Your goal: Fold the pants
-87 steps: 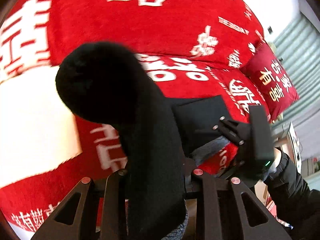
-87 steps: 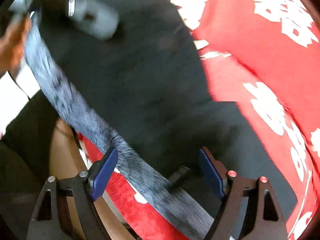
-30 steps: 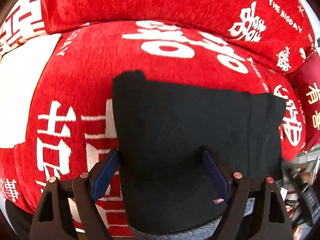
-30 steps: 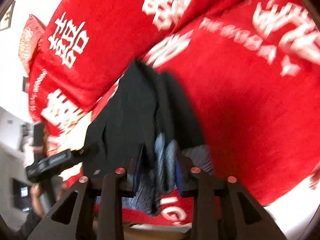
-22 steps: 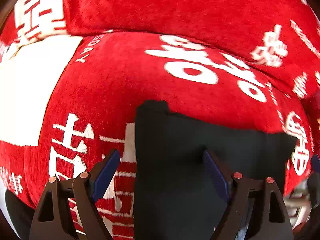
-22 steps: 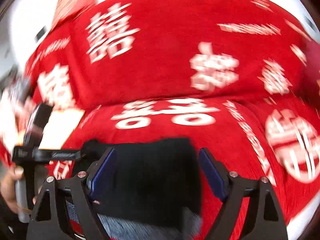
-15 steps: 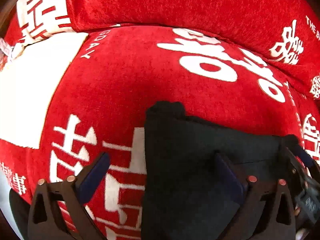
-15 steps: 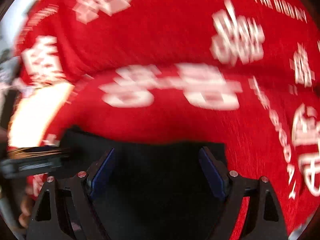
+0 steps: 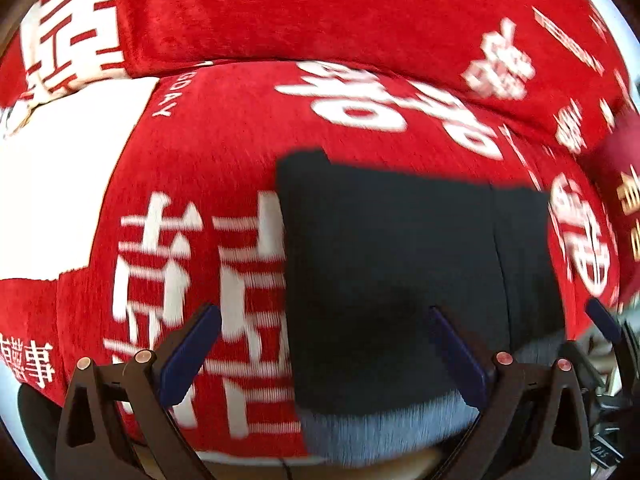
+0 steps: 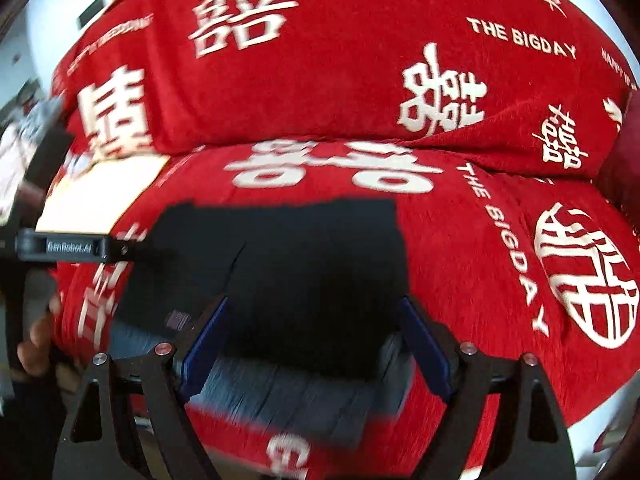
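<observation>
The black pants (image 9: 400, 248) lie folded into a flat rectangle on the red sofa seat (image 9: 224, 128), with a grey waistband (image 9: 384, 428) at the front edge. They also show in the right wrist view (image 10: 304, 256). My left gripper (image 9: 320, 344) is open and empty, just above the near left part of the pants. My right gripper (image 10: 312, 340) is open and empty over the near edge of the pants. The other hand-held gripper (image 10: 64, 246) shows at the left of the right wrist view.
The sofa has a red cover with white characters, and a backrest cushion (image 10: 320, 60) stands behind the seat. A white patch of cover (image 9: 60, 184) lies to the left. A dark red pillow (image 9: 624, 184) sits at the right. The seat's front edge is just below the waistband.
Both grippers let go of the pants and opened. The pants went from held up and draped to lying folded flat on the seat. Both cameras have pulled back slightly.
</observation>
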A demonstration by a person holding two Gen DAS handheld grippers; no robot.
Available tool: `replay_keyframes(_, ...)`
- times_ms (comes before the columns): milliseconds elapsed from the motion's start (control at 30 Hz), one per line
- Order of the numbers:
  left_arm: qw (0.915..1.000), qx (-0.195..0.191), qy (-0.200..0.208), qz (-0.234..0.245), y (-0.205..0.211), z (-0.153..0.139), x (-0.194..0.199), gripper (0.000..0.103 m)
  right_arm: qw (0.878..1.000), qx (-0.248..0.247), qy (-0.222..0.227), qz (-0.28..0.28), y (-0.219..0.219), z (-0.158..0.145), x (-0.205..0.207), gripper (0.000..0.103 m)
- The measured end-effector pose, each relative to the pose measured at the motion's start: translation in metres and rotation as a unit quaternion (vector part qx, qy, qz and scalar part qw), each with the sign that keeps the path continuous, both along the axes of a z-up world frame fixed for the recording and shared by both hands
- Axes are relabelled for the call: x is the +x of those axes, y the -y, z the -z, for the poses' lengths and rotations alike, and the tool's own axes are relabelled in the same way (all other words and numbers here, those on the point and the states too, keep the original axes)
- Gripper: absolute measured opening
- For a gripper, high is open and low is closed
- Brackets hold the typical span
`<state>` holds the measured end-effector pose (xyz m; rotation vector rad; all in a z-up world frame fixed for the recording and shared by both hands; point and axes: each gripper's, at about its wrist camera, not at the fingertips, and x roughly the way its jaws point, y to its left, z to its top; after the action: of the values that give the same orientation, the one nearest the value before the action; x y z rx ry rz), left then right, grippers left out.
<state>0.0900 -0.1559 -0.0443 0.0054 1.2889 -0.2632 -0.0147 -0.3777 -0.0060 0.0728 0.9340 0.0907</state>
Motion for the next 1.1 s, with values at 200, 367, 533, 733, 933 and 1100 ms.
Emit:
replay_keyframes(200,0.9993,0.024,-0.007,0.028,0.008,0.027,-0.024,0.103,0.999,-0.003,-0.053,-0.014,-0.017,0.043,-0.005,0.091)
replay_keyframes(367,0.9997,0.007,-0.012,0.021,0.004,0.032,-0.023,0.103,0.998,-0.024,-0.058,-0.01,-0.023,0.041,-0.003,0.096)
replay_keyframes(533,0.9998,0.008,-0.003,0.019,0.004,0.033,-0.024,0.103,1.0,-0.02,-0.018,0.008,-0.027,0.017,-0.008,0.096)
replay_keyframes(733,0.9997,0.009,-0.001,0.021,0.004,0.032,-0.028,0.103,0.995,-0.047,-0.089,0.023,-0.026,0.045,0.008,0.098)
replay_keyframes(933,0.9994,-0.029,-0.013,0.015,-0.003,0.023,-0.018,0.103,0.998,-0.044,-0.027,0.046,-0.004,0.001,0.011,0.102)
replay_keyframes(1100,0.9942,-0.09,-0.058,-0.011,-0.023,0.037,-0.001,0.103,0.994,0.003,-0.069,0.081,0.04,0.028,0.035,0.103)
